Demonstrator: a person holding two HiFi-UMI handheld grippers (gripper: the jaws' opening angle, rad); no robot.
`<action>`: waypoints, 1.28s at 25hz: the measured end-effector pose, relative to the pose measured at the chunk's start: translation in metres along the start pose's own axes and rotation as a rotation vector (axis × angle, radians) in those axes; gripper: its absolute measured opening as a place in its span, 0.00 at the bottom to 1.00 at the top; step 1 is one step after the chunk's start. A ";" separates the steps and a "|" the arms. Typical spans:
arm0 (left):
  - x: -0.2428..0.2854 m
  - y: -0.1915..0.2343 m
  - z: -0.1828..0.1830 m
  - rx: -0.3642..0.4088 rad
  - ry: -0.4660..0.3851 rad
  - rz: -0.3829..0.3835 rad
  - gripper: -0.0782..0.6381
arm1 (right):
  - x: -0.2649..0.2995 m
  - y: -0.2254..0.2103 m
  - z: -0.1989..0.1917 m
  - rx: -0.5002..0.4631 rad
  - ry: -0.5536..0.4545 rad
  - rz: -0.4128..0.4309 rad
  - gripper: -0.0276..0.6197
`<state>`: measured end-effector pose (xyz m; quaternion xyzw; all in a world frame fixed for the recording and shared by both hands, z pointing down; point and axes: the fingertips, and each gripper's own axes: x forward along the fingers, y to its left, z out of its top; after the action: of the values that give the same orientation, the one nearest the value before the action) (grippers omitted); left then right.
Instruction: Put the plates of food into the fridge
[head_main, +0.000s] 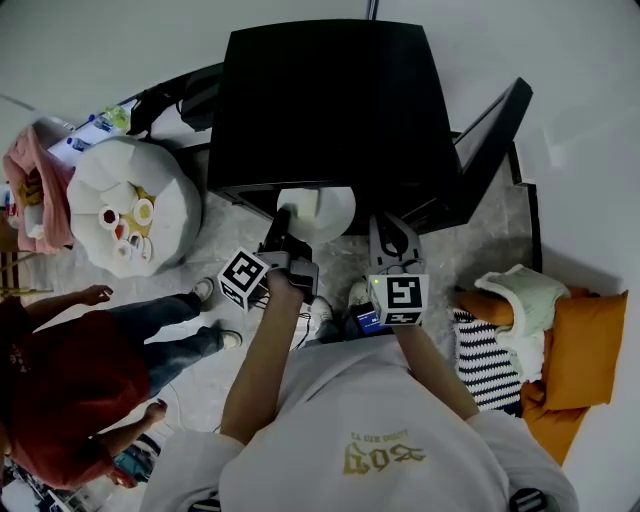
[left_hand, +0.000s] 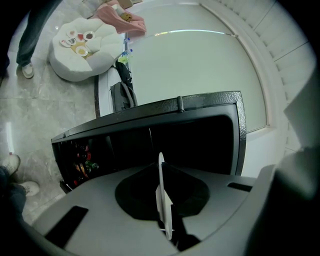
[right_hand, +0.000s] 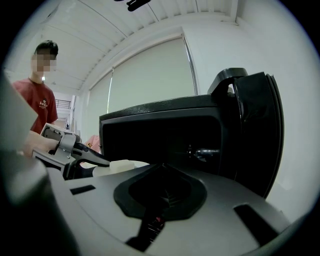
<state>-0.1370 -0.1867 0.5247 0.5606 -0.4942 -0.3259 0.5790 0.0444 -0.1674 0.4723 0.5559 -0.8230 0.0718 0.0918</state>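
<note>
Head view shows the left gripper (head_main: 283, 225) clamped on the near rim of a white plate (head_main: 318, 210). The plate sits at the mouth of the open black fridge (head_main: 330, 100), whose door (head_main: 492, 135) is swung out on the right. The right gripper (head_main: 392, 235) hangs just beside, jaws together on nothing. To do this step well, I judge the plate should be kept level and slid straight in, and released only once it rests on something firm inside. Being round, the plate has no long axis. Its face points up, with a pale lump of food (right_hand: 120, 165) on top, and its free edge points into the fridge.
</note>
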 end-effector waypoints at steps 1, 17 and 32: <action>0.000 0.001 0.000 -0.008 -0.004 0.000 0.13 | 0.000 0.001 0.000 0.000 0.001 0.001 0.05; 0.010 0.003 0.000 0.003 -0.034 -0.004 0.13 | 0.004 0.009 -0.007 0.000 0.013 0.027 0.06; 0.036 0.000 -0.006 -0.010 -0.040 -0.006 0.13 | 0.012 0.024 -0.018 -0.024 0.047 0.121 0.14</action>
<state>-0.1204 -0.2183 0.5324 0.5527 -0.5021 -0.3413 0.5709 0.0194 -0.1653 0.4925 0.5022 -0.8535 0.0805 0.1133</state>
